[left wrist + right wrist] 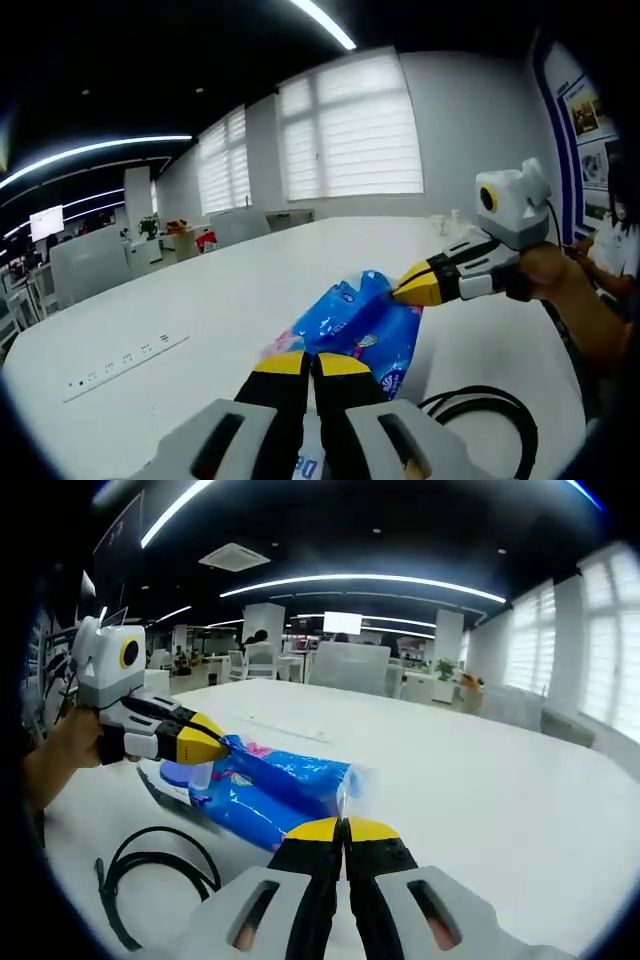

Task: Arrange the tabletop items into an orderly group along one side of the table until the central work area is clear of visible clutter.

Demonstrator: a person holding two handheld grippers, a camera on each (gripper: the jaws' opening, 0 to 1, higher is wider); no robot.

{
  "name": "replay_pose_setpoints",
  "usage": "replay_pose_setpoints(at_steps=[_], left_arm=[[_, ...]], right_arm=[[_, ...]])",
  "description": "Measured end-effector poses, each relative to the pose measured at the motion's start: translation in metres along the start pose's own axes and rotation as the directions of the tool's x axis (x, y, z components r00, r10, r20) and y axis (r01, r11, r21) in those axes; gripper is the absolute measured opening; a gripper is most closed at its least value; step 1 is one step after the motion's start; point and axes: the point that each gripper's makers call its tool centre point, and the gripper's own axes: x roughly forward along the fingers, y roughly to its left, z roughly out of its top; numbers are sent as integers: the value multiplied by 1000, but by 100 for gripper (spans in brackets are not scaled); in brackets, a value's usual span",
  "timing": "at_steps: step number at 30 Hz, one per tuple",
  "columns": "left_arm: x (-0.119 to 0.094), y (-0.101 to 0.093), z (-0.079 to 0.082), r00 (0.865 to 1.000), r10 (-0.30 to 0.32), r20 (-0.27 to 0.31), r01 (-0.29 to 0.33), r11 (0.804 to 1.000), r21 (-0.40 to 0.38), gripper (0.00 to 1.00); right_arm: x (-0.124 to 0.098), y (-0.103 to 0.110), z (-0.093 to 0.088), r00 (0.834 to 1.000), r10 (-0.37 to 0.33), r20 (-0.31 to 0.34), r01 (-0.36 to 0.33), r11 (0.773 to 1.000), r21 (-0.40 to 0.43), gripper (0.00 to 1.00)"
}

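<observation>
blue packet [365,330] print too blurred to read, black cable [490,415] loop cut off below

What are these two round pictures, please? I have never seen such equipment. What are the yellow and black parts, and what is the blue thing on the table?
No robot here: a person holds a two-jaw tool in each hand, and a small camera rides on each tool. The left gripper view looks along the left gripper; the right gripper enters it from the right side, with the person's hand behind it. The right gripper view looks along that right gripper and shows the left one from the other side.

The yellow tips are the jaws. Each pair is closed, pinching one end of the blue plastic package, which lies on the white table. A coiled black cable lies beside it. A flat white power strip is set farther away.
</observation>
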Motion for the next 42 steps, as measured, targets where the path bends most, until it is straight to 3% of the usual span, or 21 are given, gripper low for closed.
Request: replay_pose_setpoints(at_steps=[8, 17, 25, 42], left_arm=[[9, -7, -6, 1000, -7, -14, 7, 1000, 10, 0], [19, 0, -8, 1000, -14, -24, 14, 1000, -2, 0], [24, -4, -24, 999, -5, -34, 4, 1000, -14, 0], [27, 5, -40, 998, 9, -67, -9, 1000, 0, 0]], right_arm=[[2, -7, -12, 1000, -23, -17, 23, 1000, 19, 0], [7, -10, -25, 999, -33, -41, 35, 999, 33, 0], [13, -8, -36, 997, -53, -61, 55, 998, 28, 0], [23, -2, -42, 997, -44, -61, 46, 999, 26, 0]])
